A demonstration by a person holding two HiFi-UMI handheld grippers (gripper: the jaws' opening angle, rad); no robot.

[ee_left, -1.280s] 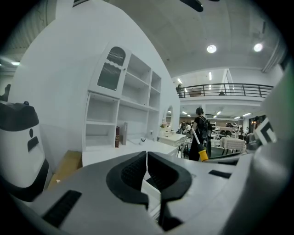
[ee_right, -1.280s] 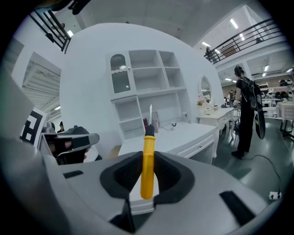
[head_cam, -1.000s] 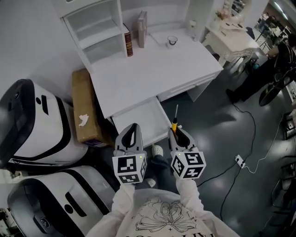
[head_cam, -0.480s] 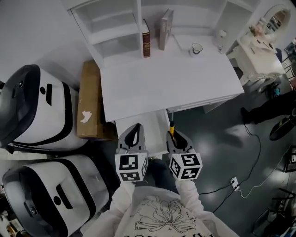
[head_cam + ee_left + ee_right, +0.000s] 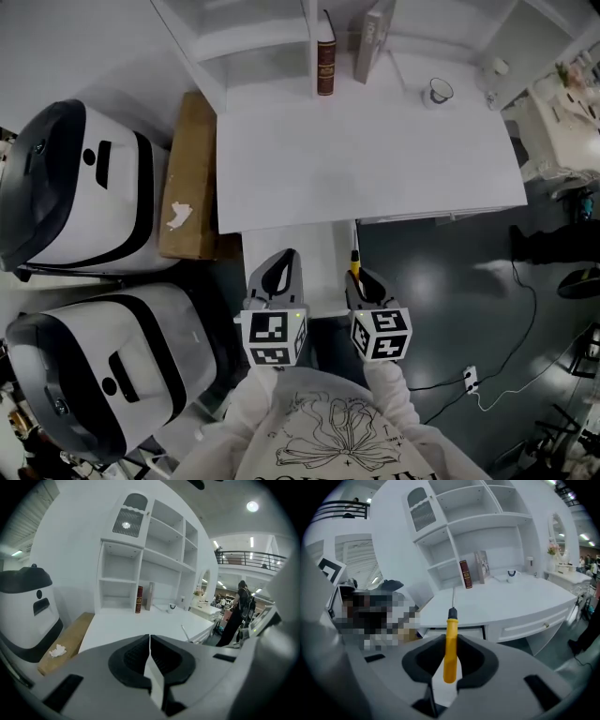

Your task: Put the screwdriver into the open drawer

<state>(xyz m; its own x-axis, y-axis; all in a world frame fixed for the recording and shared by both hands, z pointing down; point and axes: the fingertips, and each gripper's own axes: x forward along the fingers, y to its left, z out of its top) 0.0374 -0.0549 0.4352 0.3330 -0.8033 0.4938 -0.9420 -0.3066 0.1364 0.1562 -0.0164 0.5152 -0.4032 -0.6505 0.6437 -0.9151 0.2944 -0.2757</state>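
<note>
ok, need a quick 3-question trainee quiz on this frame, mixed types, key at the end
1. Multiple choice: what is between the jaws of the right gripper?
A) a red book
B) a yellow-handled screwdriver
C) nothing

2. True or false: the left gripper has its jaws together with nothing between them.

3. Fill in: in the head view, the cardboard box lies to the ___ of the desk.

Key: 1 B; 2 true; 3 left.
</note>
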